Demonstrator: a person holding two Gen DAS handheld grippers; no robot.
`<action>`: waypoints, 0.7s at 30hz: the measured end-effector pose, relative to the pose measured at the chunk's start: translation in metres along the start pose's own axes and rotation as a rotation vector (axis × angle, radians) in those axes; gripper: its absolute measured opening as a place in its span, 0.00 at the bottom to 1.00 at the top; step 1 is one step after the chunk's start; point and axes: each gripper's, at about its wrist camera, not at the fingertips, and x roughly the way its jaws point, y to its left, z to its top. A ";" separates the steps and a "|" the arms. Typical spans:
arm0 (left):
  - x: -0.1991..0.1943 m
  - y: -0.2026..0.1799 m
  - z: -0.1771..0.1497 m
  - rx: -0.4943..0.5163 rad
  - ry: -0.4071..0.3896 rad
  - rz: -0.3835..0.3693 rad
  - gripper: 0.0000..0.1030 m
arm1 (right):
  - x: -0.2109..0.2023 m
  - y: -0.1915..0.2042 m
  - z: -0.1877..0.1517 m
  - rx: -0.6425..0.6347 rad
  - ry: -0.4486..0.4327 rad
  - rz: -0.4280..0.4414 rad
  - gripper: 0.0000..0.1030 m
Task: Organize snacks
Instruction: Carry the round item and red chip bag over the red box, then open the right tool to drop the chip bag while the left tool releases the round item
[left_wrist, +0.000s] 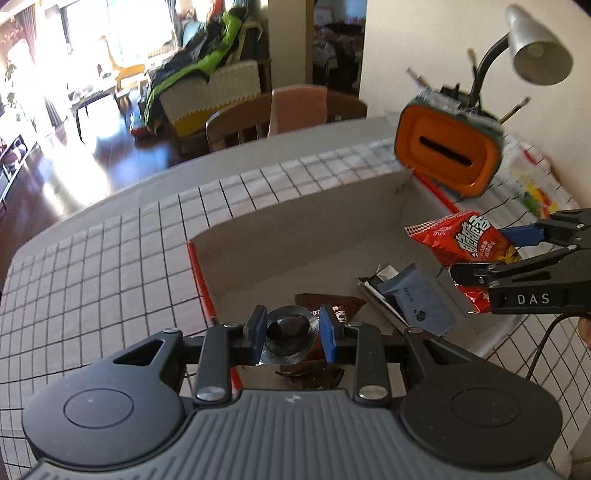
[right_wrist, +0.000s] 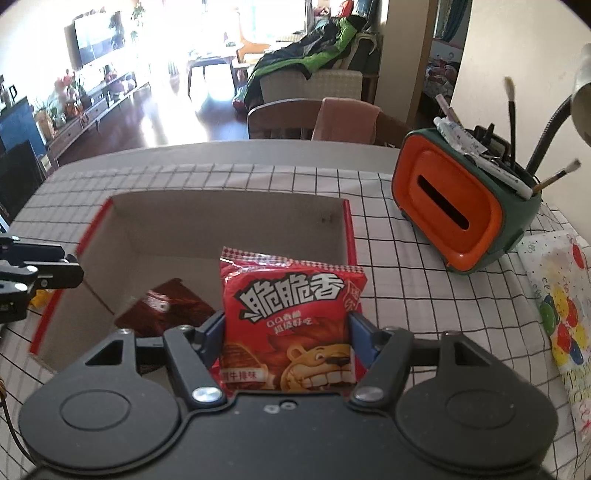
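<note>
An open cardboard box (left_wrist: 295, 236) with red edges sits on the checked tablecloth; it also shows in the right wrist view (right_wrist: 229, 221). My left gripper (left_wrist: 293, 334) is shut on a small dark round snack in clear wrap (left_wrist: 288, 328), held over the box's near edge. My right gripper (right_wrist: 288, 339) is shut on a red snack bag with a lion (right_wrist: 291, 317), held above the box's right side; in the left wrist view this bag (left_wrist: 461, 243) hangs from the right gripper (left_wrist: 480, 254). A brown packet (right_wrist: 166, 306) and a blue packet (left_wrist: 417, 295) lie inside the box.
An orange and green desk organiser (right_wrist: 458, 206) with brushes stands at the right. A lamp (left_wrist: 535, 48) rises behind it. A colourful balloon-print bag (right_wrist: 561, 317) lies at the far right. Chairs (right_wrist: 295, 118) stand beyond the table's far edge.
</note>
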 end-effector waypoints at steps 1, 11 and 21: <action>0.005 0.000 0.002 -0.007 0.011 0.004 0.29 | 0.003 -0.001 0.001 -0.009 0.005 0.004 0.66; 0.047 0.001 0.022 -0.058 0.135 0.042 0.29 | 0.041 0.015 0.020 -0.143 0.052 0.042 0.66; 0.071 -0.009 0.031 -0.017 0.236 0.059 0.29 | 0.066 0.018 0.028 -0.169 0.134 0.074 0.66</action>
